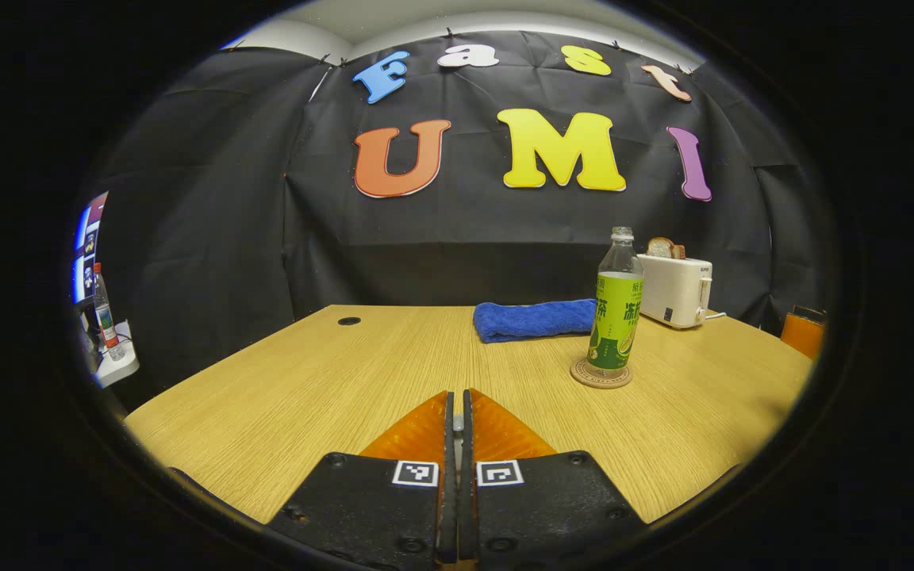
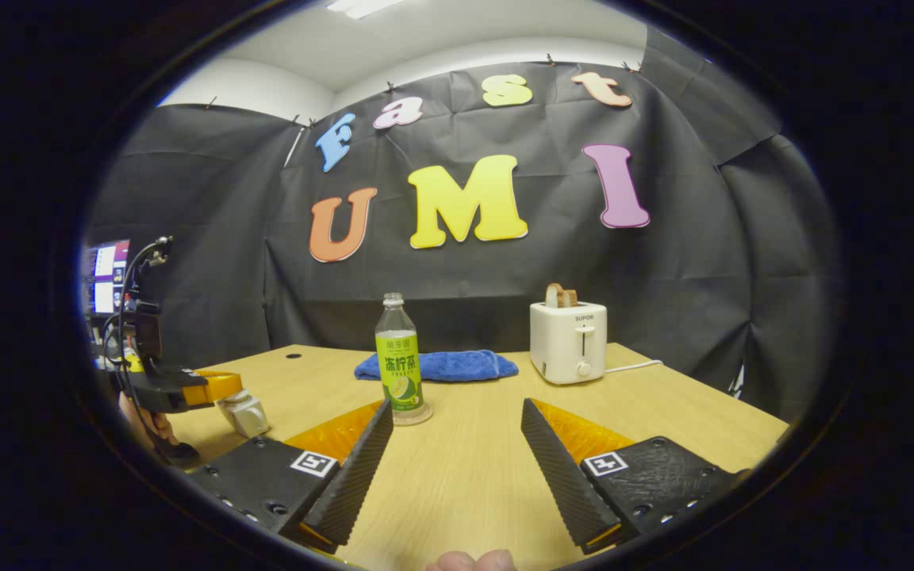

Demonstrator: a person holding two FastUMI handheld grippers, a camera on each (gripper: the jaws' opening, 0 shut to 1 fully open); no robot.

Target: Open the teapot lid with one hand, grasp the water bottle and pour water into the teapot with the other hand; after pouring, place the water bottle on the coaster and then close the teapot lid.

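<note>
Left gripper (image 1: pixel 458 412): jaws closed, gripping nothing visible. Right gripper (image 2: pixel 457 432): jaws open, empty. Bottle (image 1: pixel 616 313) upright on coaster (image 1: pixel 601 374), at 2 o'clock on tabletop (image 1: pixel 330 381).

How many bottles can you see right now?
2. A green-labelled bottle stands on the coaster on the table. A second, clear bottle stands off the table on a side shelf at far left. Others may be hidden.

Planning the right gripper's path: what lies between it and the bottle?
Bare tabletop in the right gripper view. The open right gripper faces the bottle, which stands on its coaster just past the left fingertip.
</note>
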